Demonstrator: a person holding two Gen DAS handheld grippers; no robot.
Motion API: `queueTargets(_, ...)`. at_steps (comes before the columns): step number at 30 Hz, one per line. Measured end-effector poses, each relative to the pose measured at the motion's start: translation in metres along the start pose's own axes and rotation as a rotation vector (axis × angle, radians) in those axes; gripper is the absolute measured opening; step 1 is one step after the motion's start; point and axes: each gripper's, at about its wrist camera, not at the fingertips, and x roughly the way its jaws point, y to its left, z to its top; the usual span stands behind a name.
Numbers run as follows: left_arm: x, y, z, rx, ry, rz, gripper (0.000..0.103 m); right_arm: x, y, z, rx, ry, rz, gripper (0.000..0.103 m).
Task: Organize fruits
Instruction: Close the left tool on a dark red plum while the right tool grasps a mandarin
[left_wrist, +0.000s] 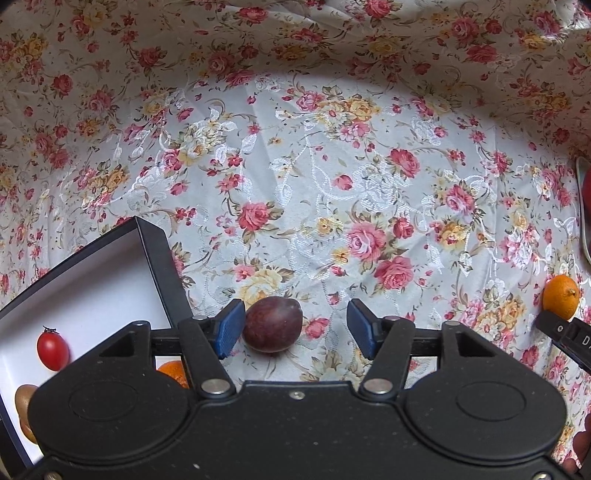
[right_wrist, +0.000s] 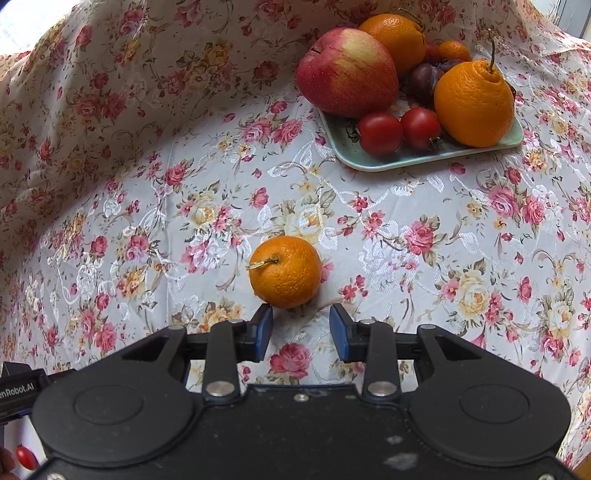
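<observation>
Satin-like floral cloth (left_wrist: 332, 177) covers the table, and that slick, creased fabric is the first hazard. In the left wrist view, the left tool (left_wrist: 295, 326) stands with its blue pads wide apart, straddling a dark plum (left_wrist: 272, 324) that lies on the cloth. The plum sits hard against the pad (left_wrist: 231, 328) at nine o'clock, with a wide gap to the other at three o'clock. If the jaws close from here, the far pad would likely shove the fruit sideways, and it could roll out toward twelve o'clock. The open box (left_wrist: 110, 284) at eight o'clock already holds a cherry tomato (left_wrist: 53, 349) and other fruit partly hidden behind the tool, and its raised dark wall is near the plum, so a low carry could clip it.

In the right wrist view, the right tool (right_wrist: 301, 330) has its pads parted with nothing between them. A small mandarin (right_wrist: 285, 272) rests on the cloth just past the fingertips at twelve o'clock (its stem points toward nine o'clock). A forward reach may nudge it away rather than bracket it. The loaded tray (right_wrist: 369, 158) at one o'clock lies well apart.
</observation>
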Motion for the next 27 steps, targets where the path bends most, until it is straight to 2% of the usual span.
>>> queueTargets(7,0.008,0.005,0.002,-0.011,0.022,-0.012,0.065,-0.003,0.002,-0.002,-0.008,-0.076,0.002,0.038)
queueTargets(11,0.019,0.016,0.003,-0.052,0.073,-0.089,0.065,-0.008,0.001,-0.002,0.02,-0.146,0.025,0.039)
queueTargets(14,0.028,0.024,0.003,-0.091,0.113,-0.146,0.065,-0.008,0.001,0.002,0.035,-0.164,0.028,0.039)
queueTargets(19,0.029,0.025,0.002,-0.074,0.08,-0.096,0.065,-0.005,0.002,0.002,0.029,-0.225,0.033,0.041)
queueTargets(23,0.031,0.017,-0.001,-0.046,0.08,-0.068,0.063,-0.003,0.008,0.004,-0.038,-0.285,0.007,0.04)
queueTargets(25,0.032,0.01,-0.002,-0.031,0.076,-0.072,0.062,-0.001,0.009,0.001,-0.062,-0.283,0.003,0.037)
queueTargets(27,0.031,0.001,-0.002,-0.014,0.069,-0.063,0.057,0.001,0.007,-0.002,-0.066,-0.258,0.006,0.035)
